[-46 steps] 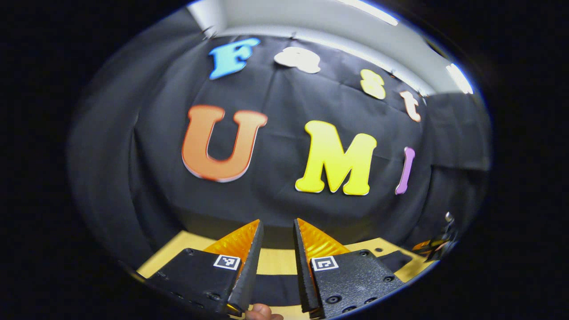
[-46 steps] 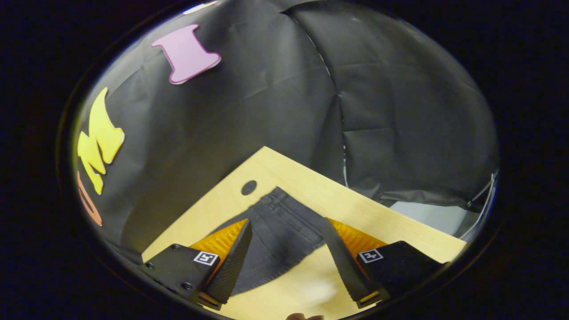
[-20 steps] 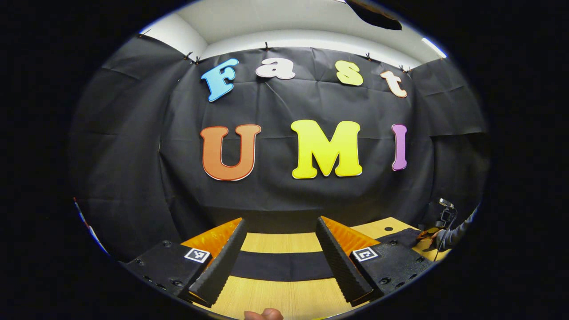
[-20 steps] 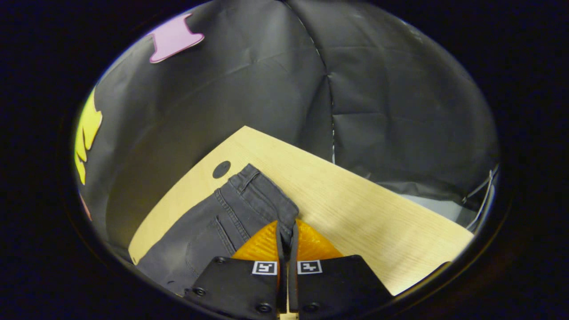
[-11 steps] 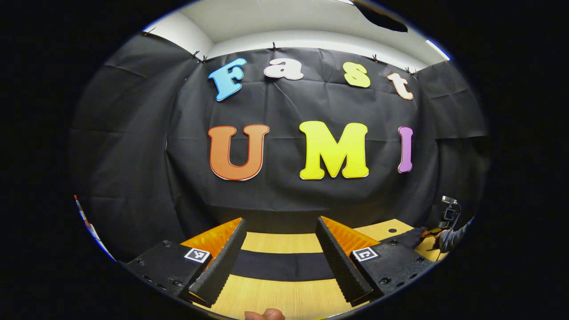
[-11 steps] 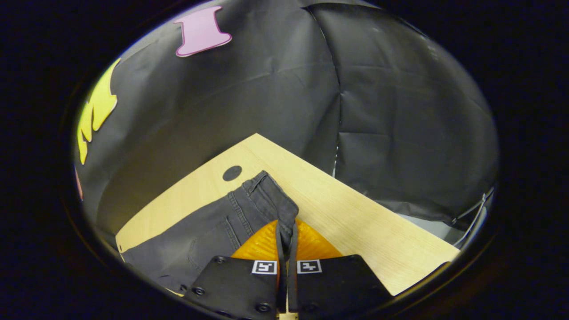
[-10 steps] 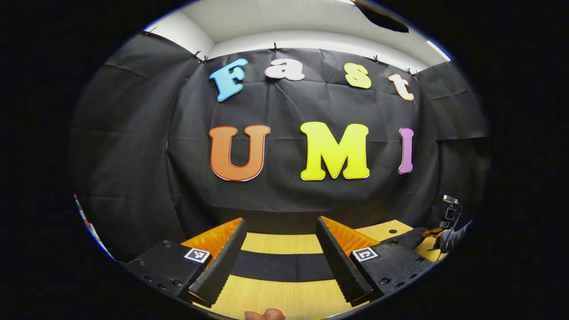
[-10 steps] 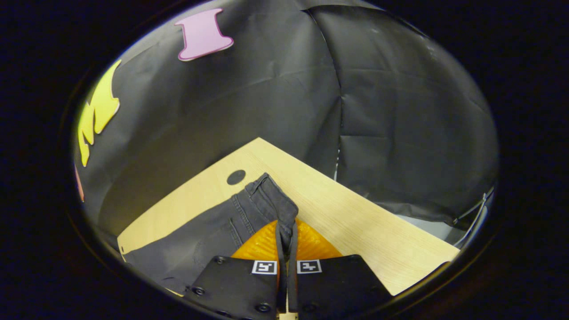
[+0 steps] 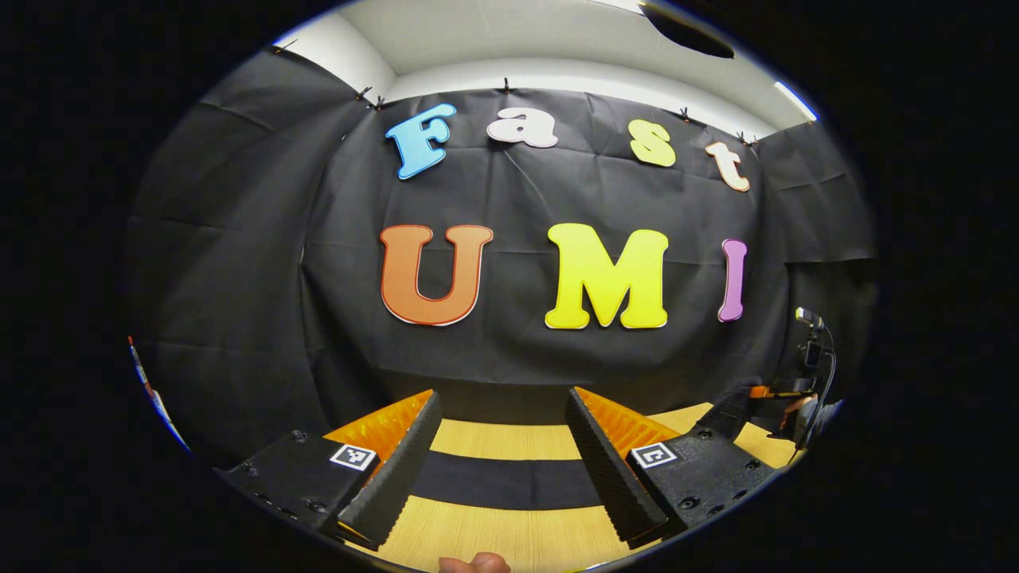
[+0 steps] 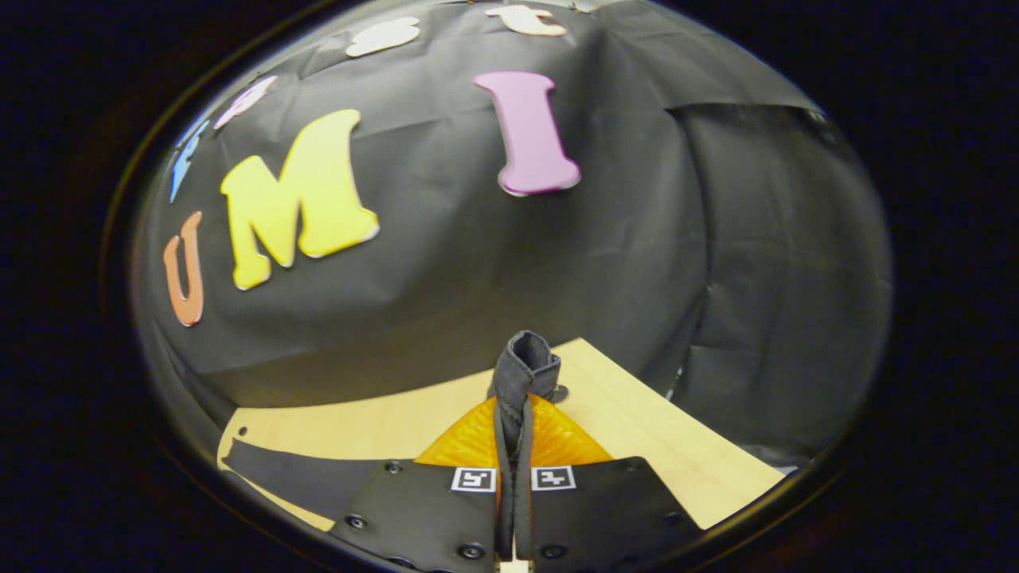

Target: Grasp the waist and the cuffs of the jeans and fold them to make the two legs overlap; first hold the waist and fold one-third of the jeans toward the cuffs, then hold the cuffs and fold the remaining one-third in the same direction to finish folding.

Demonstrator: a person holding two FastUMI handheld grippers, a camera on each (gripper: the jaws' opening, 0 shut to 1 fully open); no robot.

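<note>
I am pinching the waist (image 10: 524, 360) of the dark jeans (image 10: 294, 476) in my right gripper (image 10: 513, 430), both fingers pressing flat against the folded denim so that a small hump of waistband is poking up past the fingertips. In the right gripper view, that hump is standing above the pale wooden counter (image 10: 637, 446), while a dark strip of the jeans is lying flat along the counter to the left and running toward its far corner.

My left gripper (image 9: 503, 446) is hanging spread wide over the counter (image 9: 509, 541), its fingers well apart and gripping nothing. In the left gripper view, a dark band of denim is lying straight across the counter between and beyond the two fingers; whether the fingertips are touching the cloth, I cannot tell. A fingertip of my hand (image 9: 474, 563) is peeking in at the bottom edge of that view.

Off to the right in the left gripper view, my right gripper (image 9: 776, 394) is showing small and far away near the counter's end, with dark denim (image 9: 728, 414) rising beside it and a grey sleeve (image 9: 820, 414) just behind.
</note>
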